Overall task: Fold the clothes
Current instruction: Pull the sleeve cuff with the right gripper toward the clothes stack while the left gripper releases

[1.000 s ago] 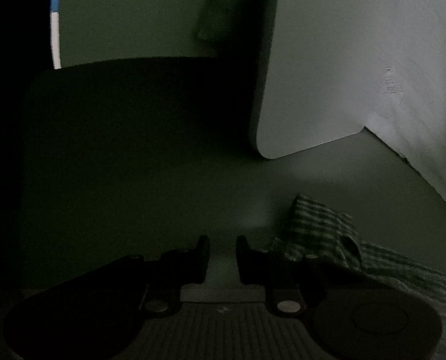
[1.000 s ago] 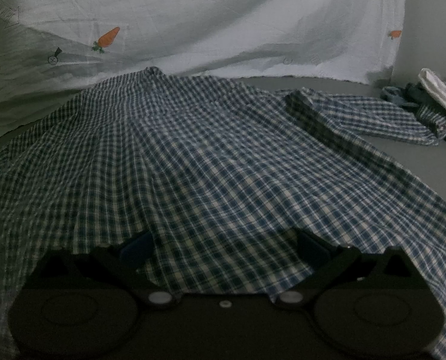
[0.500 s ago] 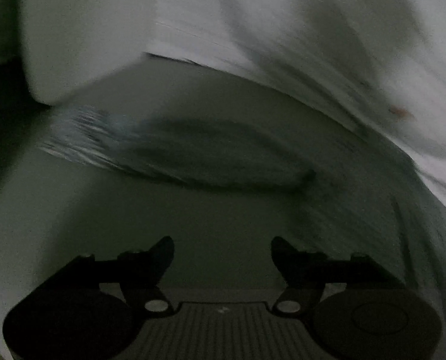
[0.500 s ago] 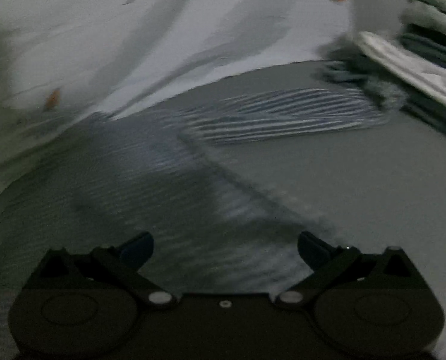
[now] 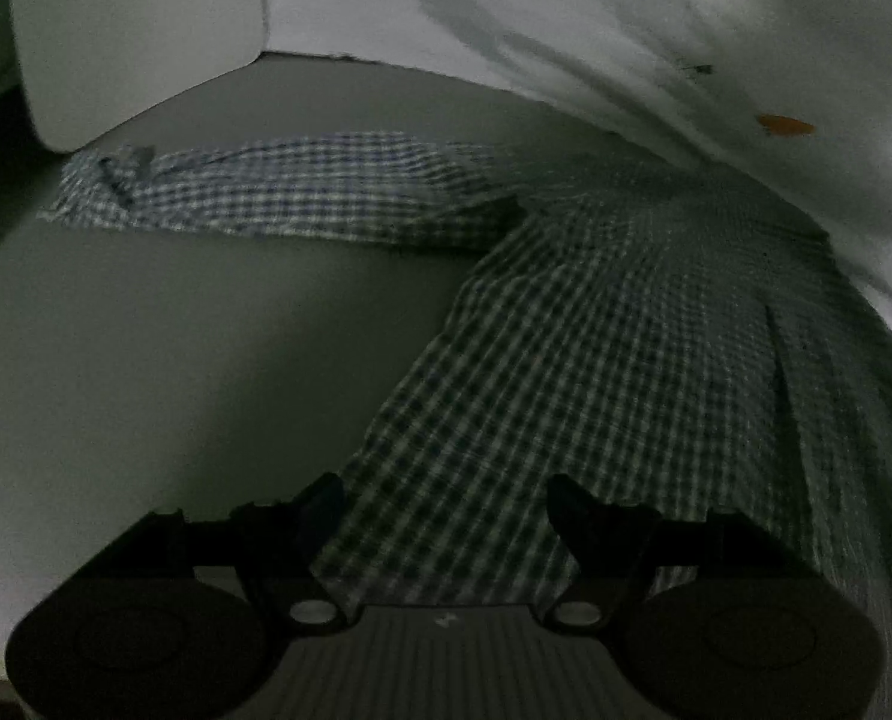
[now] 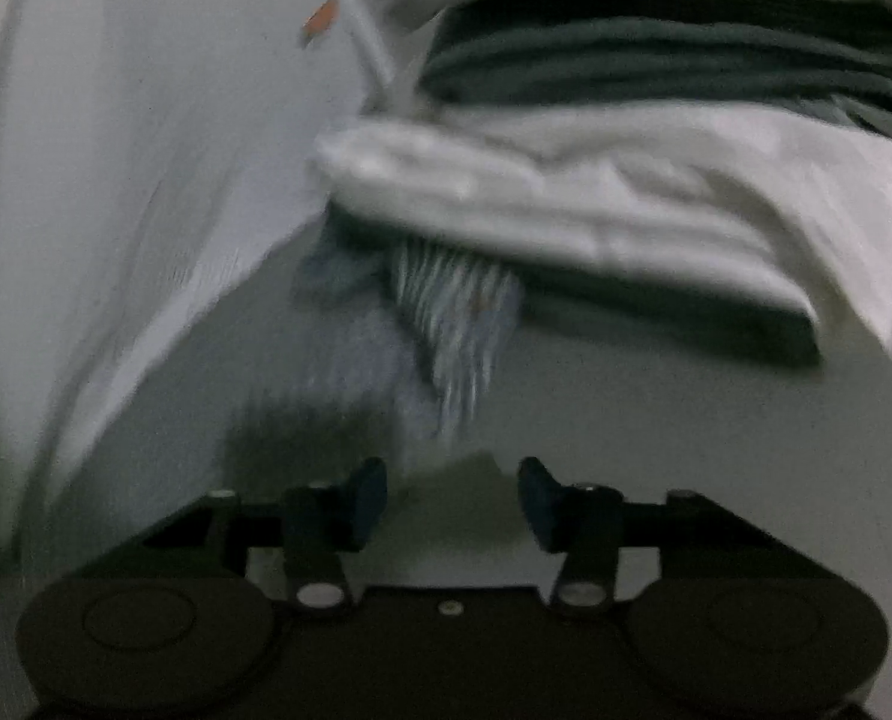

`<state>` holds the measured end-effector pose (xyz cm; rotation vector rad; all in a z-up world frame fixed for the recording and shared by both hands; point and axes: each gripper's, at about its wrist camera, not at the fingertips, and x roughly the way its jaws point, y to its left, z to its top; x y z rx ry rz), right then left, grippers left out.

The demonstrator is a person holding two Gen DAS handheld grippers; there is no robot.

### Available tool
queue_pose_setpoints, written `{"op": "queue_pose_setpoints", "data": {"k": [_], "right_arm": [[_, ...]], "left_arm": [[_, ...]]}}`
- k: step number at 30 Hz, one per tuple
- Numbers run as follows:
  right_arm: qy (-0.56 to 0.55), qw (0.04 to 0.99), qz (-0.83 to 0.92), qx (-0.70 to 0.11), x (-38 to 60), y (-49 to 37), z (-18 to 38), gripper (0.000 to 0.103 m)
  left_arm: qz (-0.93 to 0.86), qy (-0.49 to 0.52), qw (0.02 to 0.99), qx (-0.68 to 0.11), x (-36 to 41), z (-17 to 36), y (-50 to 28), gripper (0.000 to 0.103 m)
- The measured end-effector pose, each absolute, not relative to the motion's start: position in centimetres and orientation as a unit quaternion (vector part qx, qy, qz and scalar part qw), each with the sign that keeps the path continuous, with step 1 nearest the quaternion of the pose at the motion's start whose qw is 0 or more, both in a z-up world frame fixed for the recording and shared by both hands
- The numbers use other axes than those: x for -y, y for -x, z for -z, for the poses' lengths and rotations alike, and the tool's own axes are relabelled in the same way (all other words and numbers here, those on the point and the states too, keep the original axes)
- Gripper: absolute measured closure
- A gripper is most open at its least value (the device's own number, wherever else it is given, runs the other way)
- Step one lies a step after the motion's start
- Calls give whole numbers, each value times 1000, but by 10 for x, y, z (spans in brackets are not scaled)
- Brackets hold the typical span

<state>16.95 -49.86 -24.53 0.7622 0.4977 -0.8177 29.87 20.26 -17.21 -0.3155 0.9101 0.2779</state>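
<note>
A blue-and-white checked shirt [image 5: 613, 360] lies spread on the grey surface, with one sleeve [image 5: 278, 192] stretched out to the left. My left gripper [image 5: 446, 510] hovers over the shirt's near left edge. Its jaws are opening, and the fabric lies below and between them without the pads pressing on it. The right wrist view is blurred. It shows the other sleeve's cuff [image 6: 451, 324] just ahead of my right gripper [image 6: 451, 498]. Those jaws are closing, and only the bare grey surface shows between them.
A white sheet with small carrot prints [image 5: 685, 30] hangs along the back [image 6: 116, 150]. A white boxy block [image 5: 134, 30] stands at the far left. A stack of folded clothes, with a white piece [image 6: 595, 204] and dark green ones [image 6: 685, 60], sits beyond the cuff.
The left view swung from a dark corner onto the shirt's body, and its jaws went from nearly shut to wide. The right view swept rightward off the shirt to the cuff and stack, and its jaws narrowed.
</note>
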Motion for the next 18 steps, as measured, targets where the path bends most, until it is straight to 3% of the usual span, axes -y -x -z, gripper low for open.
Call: {"op": "queue_pose_setpoints", "data": {"k": [6,7,9,11,18], "right_arm": [[-374,794,435,-200,549,-200,254,57],[-378,789,442,-198,552,-202,258,60],[-388,779,453,-194,557,-204,265,80],[-405,770,460,-177,557,-198,269,88],[-505,690,511,-91,533,-145,250,93]], "left_arm": [[-161,129,860,-467,-190,176,-323,27],[-161,124,857,-473,-189,176,-328,27],[-159,105,856,-481,-184,177,-336,27],[-153,89,854,-489,-179,178,-343,27],[-117,51,853,-506,-163,183,-362,26]]}}
